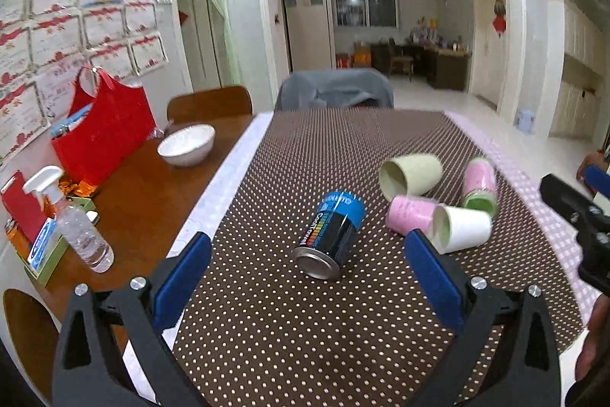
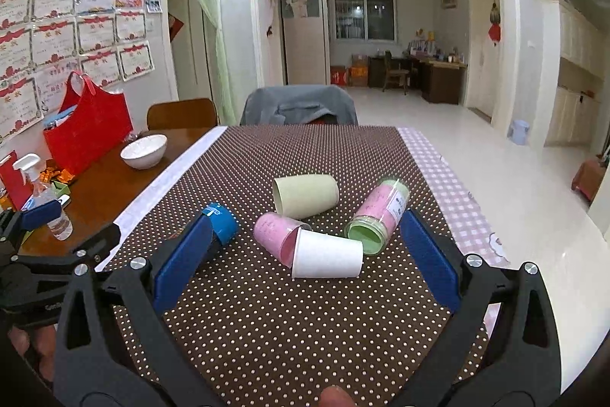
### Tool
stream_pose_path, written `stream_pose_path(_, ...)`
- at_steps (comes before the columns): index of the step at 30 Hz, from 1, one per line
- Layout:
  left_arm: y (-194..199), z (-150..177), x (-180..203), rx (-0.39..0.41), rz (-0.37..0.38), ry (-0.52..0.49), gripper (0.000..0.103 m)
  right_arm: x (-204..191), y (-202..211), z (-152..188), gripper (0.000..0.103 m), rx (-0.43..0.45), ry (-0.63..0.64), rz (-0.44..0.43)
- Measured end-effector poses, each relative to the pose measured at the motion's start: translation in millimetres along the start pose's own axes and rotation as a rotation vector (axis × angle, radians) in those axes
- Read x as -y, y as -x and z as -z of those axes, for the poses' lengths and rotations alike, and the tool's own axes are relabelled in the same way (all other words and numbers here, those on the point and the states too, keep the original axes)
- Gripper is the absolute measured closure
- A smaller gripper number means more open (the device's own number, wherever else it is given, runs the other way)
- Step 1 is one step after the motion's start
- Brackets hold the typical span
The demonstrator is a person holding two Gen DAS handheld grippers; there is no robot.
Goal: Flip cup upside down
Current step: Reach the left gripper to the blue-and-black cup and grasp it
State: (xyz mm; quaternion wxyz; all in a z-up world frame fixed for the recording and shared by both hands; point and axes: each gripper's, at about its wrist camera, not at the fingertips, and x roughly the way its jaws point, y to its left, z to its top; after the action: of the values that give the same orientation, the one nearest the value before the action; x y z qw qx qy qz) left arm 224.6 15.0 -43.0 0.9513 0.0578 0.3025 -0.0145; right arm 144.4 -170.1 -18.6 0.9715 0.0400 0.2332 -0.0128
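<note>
Several containers lie on their sides on the brown dotted mat (image 1: 305, 330) (image 2: 305, 323). A white paper cup (image 1: 463, 227) (image 2: 328, 254) lies nearest, next to a pink cup (image 1: 408, 214) (image 2: 276, 231). A pale green cup (image 1: 411, 174) (image 2: 307, 195) lies behind them. A pink and green jar (image 1: 480, 187) (image 2: 377, 216) lies to the right. A black can with a blue cap (image 1: 333, 235) (image 2: 223, 222) lies to the left. My left gripper (image 1: 309, 269) is open and empty, just short of the can. My right gripper (image 2: 305, 256) is open and empty, its fingers either side of the cups.
A wooden table (image 1: 145, 193) at the left holds a white bowl (image 1: 187, 143) (image 2: 144, 150), a red bag (image 1: 103, 136) (image 2: 85, 132) and a spray bottle (image 1: 76, 227) (image 2: 45, 197). A chair with a grey jacket (image 1: 335, 90) (image 2: 299, 105) stands at the far end.
</note>
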Motion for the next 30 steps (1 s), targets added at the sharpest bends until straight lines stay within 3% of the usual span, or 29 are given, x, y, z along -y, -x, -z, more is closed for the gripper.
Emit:
stream_pose_path(12, -109, -17, 10, -0.223, 0.074, -0.097, 0.004, 24, -69, -2, 0.006, -0.124, -0.04, 0.048)
stream_pose_path(30, -214, -20, 25, -0.49, 0.197, -0.191, 0.004, 37, -124, 7, 0.006, -0.219, -0.067, 0.061)
